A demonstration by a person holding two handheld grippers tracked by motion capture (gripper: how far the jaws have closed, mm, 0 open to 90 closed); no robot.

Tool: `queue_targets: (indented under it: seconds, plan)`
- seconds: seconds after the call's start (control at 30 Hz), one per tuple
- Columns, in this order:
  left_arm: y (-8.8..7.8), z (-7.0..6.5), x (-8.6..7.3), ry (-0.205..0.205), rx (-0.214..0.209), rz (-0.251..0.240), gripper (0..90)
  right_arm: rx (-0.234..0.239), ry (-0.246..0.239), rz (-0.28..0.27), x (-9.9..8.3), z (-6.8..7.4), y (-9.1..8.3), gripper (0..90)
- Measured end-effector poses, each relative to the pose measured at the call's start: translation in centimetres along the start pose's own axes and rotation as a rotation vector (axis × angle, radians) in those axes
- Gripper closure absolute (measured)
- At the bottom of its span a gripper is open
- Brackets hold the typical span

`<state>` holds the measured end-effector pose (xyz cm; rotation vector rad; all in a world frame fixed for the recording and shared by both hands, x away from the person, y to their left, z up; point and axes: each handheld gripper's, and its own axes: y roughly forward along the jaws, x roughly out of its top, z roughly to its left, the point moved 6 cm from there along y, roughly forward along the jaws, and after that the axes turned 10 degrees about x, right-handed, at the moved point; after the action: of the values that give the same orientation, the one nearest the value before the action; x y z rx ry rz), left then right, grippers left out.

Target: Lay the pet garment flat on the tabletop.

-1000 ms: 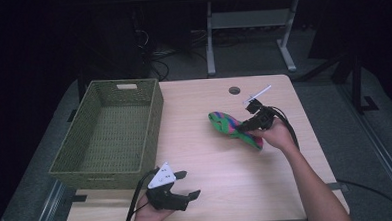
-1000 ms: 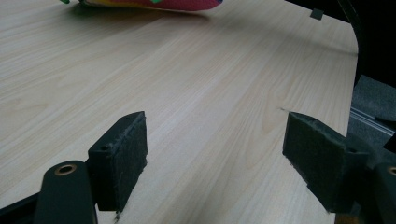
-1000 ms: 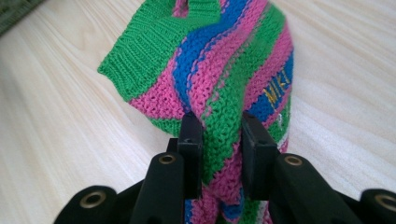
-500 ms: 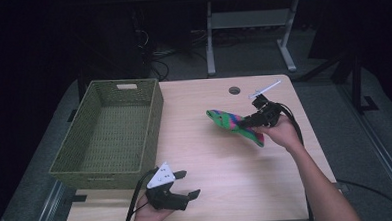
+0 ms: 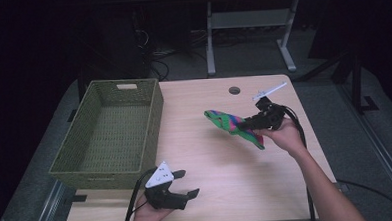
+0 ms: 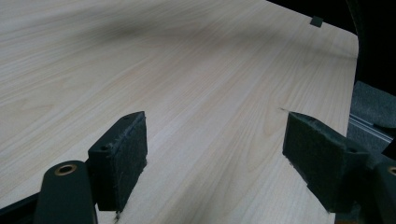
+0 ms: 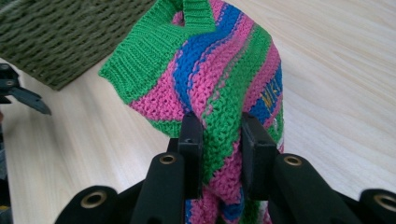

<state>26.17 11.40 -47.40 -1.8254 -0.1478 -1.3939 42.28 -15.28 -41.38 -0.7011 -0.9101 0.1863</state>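
Knitted garment w/ green, pink and blue stripes (image 5: 233,126) is the thing in hand: it hangs above the light wood table (image 5: 204,105), right of centre in the high view. Going left to right: green woven basket (image 5: 110,134) at left; left gripper (image 5: 185,187) at bottom, jaws spread, nothing between; right gripper (image 7: 219,135) pinching the knit. Step: carry phase, I think. Next move probably needs transfer leftwards over the basket rim, then release.

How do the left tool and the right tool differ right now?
The left tool is open with nothing between its pads; the right tool is shut on the striped knit garment. The left tool sits low at the table's near edge; the right tool is raised beside the wicker basket. Both are black and hand-held.
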Motion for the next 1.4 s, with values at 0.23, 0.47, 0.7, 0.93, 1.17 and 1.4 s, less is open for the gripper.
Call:
queue_targets:
  seconds: [0.23,0.47,0.7,0.93,1.17,1.4]
  plan:
    - [-0.1,0.2,0.0,-0.024,0.004,-0.014,21.6,0.029,-0.040,-0.019,-0.3,1.7,-0.6,72.7]
    - [-0.1,0.2,0.0,-0.022,0.004,-0.009,21.6,0.037,-0.085,-0.016,-1.2,3.4,-1.3,72.7]
    - [-0.1,0.3,0.0,-0.033,0.008,-0.015,21.6,0.043,-0.105,-0.011,-2.8,4.4,-1.3,72.7]
    - [0.0,0.3,0.0,-0.030,0.006,-0.011,21.6,0.052,-0.115,-0.001,-4.4,5.2,-0.9,72.7]
    - [-0.1,0.5,0.0,-0.024,0.010,-0.014,21.5,0.063,-0.135,0.026,-5.8,6.2,-0.3,72.6]
    - [-0.1,0.3,0.0,-0.036,0.008,-0.011,21.5,0.082,-0.147,0.058,-7.3,7.1,1.0,72.6]
